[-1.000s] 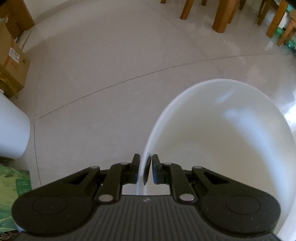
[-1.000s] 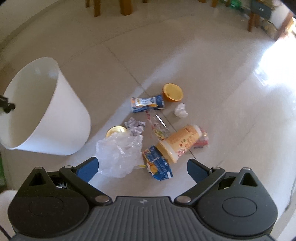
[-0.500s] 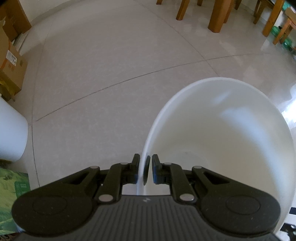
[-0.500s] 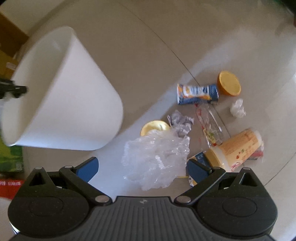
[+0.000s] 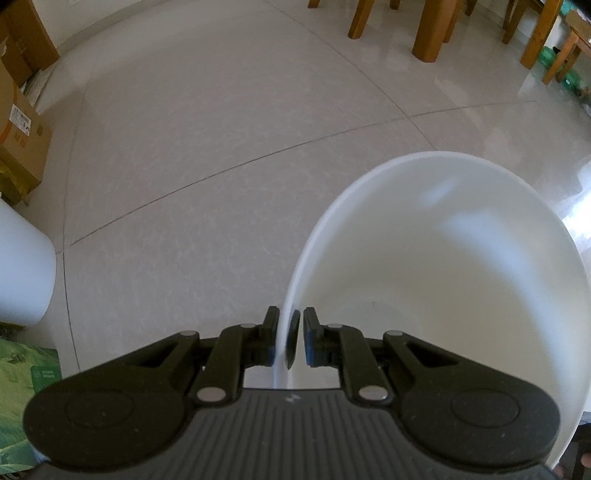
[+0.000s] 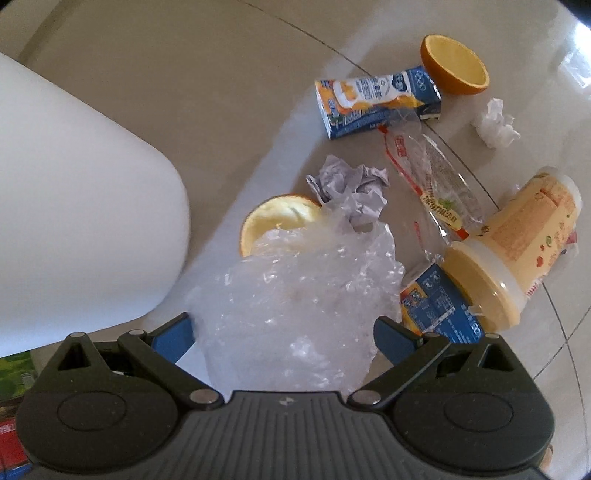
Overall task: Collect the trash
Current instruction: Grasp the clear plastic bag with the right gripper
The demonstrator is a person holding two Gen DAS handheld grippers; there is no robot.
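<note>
Left gripper [image 5: 290,341]: jaws pressed together on the rim of the white bin [image 5: 461,295], one pad outside the wall, one inside, and the bin hangs tilted off that pinch.
Bin inside: bare white wall, nothing visible in it from the left wrist view.
Bin from the right wrist view: its white side [image 6: 74,221] fills the left of the picture, just left of the trash pile.
Right gripper [image 6: 282,332]: jaws spread wide, blue pads on either side of the clear plastic bag [image 6: 295,295]; pads not pressing it, as far as I can tell.
Plastic bag: crumpled, on the floor [image 6: 184,92], right beside the bin.
Orange half [image 6: 277,221]: cut face up, tucked under the bag's far edge.
Grey paper wad [image 6: 351,188]: touching the bag's far edge.
Blue carton [image 6: 436,306]: flattened, just right of the bag.
Yellow cup [image 6: 517,240]: on its side, right of the bag, its lid end against the blue carton.
Clear wrapper [image 6: 436,173]: beyond the bag, between the paper wad and the cup.
Milk carton [image 6: 376,101]: lying flat, further beyond the bag.
Orange peel cup [image 6: 454,70]: hollow side up, just past the milk carton.
White tissue [image 6: 495,123]: well right of the milk carton.
Cardboard boxes [image 5: 18,122]: far left of the bin.
Wooden furniture legs [image 5: 432,33]: well beyond the bin.
</note>
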